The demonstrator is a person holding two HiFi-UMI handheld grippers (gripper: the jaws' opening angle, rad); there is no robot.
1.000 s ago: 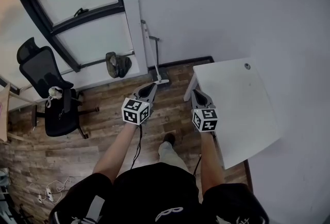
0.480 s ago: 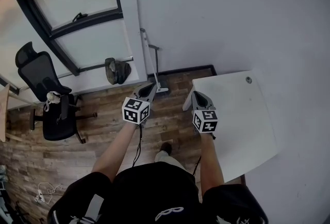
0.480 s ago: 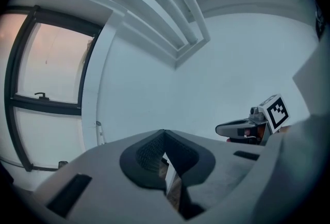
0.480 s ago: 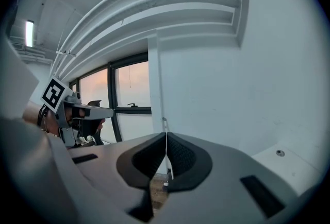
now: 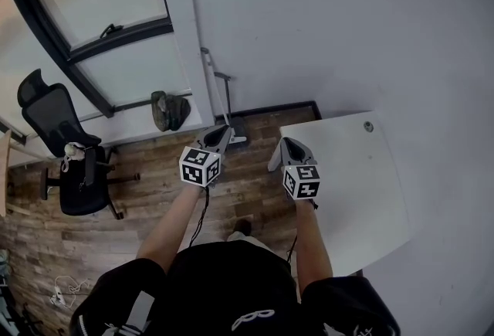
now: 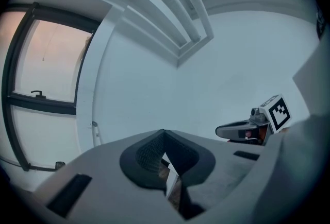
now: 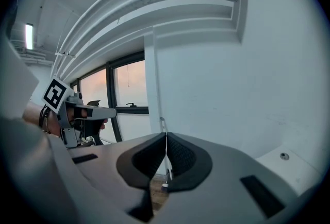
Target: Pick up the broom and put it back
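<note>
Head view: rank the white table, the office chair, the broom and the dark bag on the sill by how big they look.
1. white table
2. office chair
3. broom, long but very thin
4. dark bag, compact; by area it is close to the broom
The table is nearer the camera, which inflates its lead.

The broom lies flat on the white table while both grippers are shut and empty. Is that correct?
Not quite: in the head view the broom stands against the wall by the window, not on the table. The rest holds.
</note>
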